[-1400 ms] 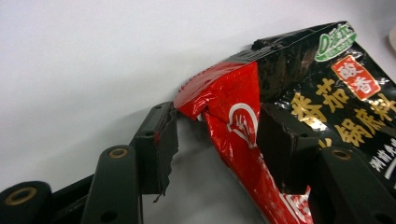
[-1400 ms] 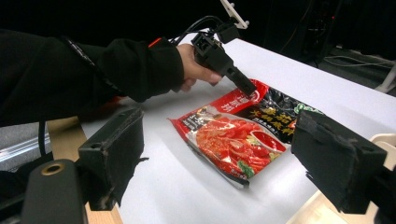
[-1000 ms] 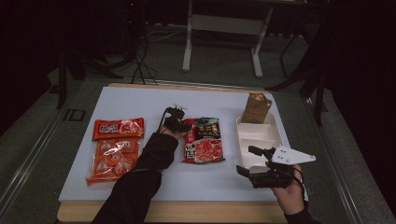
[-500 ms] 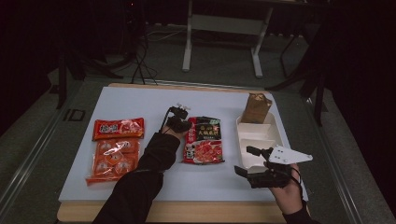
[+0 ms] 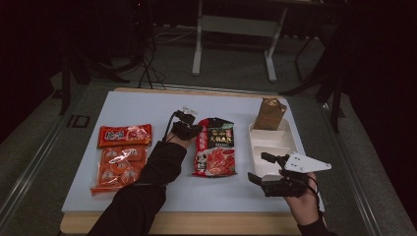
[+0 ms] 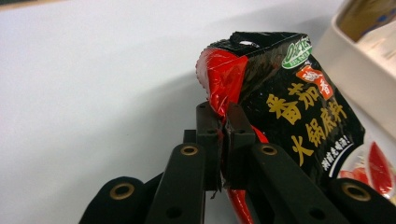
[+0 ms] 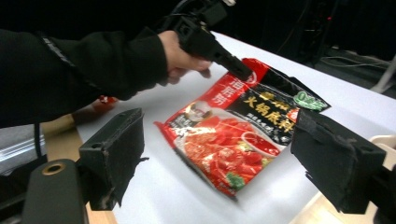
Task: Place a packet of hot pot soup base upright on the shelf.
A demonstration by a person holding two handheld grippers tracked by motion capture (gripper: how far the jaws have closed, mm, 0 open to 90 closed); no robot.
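Two black jaws of the left gripper (image 6: 223, 122) are pinched together on the upper left edge of a red and black hotpot soup base packet (image 6: 285, 116), having just closed on it, and that corner lifts off the white table (image 5: 147, 105). Just right of the packet sits a white compartment tray (image 5: 271, 142) with a brown bag (image 5: 269, 114). Near the tray's front corner, the right gripper (image 5: 259, 168) hovers, jaws wide apart. Well left of the packet lie orange snack packs (image 5: 120, 157).
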